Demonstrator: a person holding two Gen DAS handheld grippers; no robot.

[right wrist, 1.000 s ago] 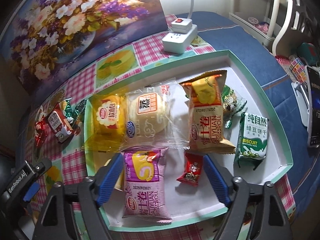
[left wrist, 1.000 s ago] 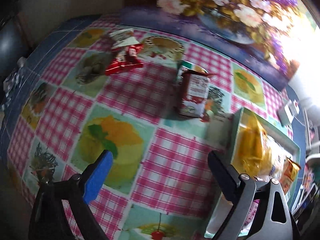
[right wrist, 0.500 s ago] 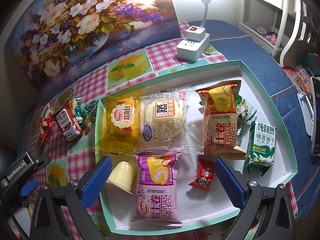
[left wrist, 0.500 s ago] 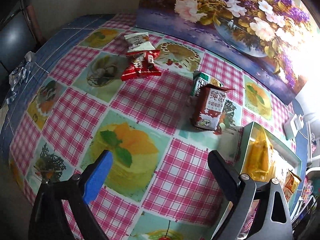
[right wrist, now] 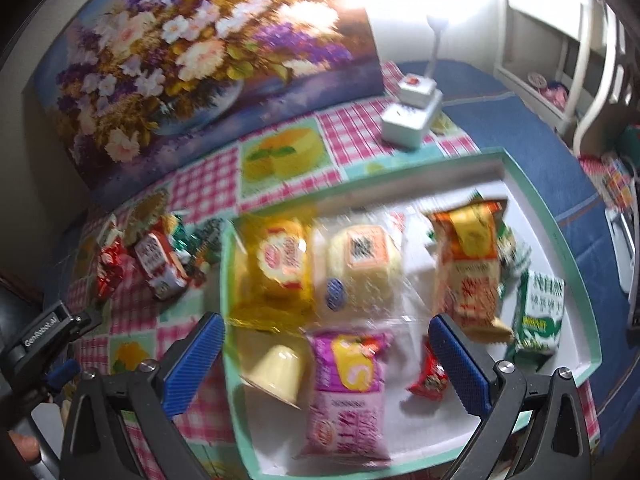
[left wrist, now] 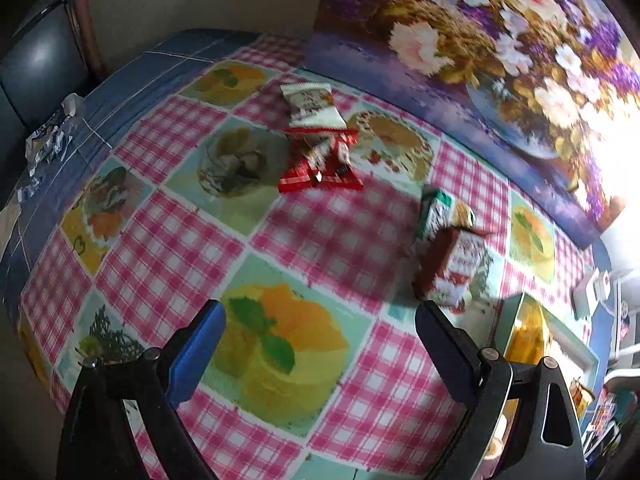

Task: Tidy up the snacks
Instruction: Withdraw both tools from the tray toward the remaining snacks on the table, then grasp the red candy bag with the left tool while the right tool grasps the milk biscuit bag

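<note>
The tray (right wrist: 576,280) holds eight snacks: four cake or bun packets, one jelly cup (right wrist: 276,368), one green biscuit packet (right wrist: 540,316), one small red packet (right wrist: 428,376) and one green candy. Four packets lie on the surface (left wrist: 320,232).

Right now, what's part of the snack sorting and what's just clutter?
Job: tray; pink roll, jelly cup, green biscuits in it; red packets, brown-red pack on the cloth.

Clutter: flower picture, power strip, crumpled wrapper.
</note>
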